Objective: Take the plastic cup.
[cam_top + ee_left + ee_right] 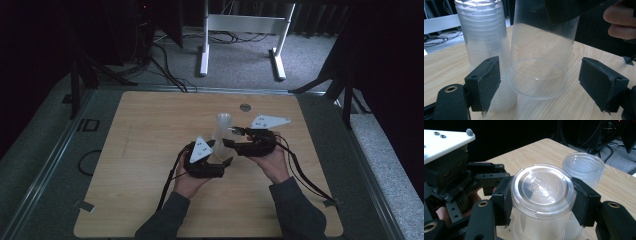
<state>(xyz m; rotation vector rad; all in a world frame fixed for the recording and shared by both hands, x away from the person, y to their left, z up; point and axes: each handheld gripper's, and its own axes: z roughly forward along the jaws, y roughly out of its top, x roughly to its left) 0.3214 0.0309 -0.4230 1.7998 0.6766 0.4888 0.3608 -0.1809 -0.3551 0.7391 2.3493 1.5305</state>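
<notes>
The right gripper view shows the right gripper clamping 1 upturned clear cup by its base, the cup stack just beyond. In the left gripper view the left gripper has its jaws open, clear of that cup's rim. The wooden desk stands on grey carpet; both hands meet mid-desk.

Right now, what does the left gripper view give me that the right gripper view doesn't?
Left gripper view alone: the single clear cup's open rim down on the table, and the left gripper's pads standing apart from it on both sides. Right gripper view alone: that cup's embossed base on top, with the right gripper clamped on it just below. Both: the inverted cup stack right beside the cup.
</notes>
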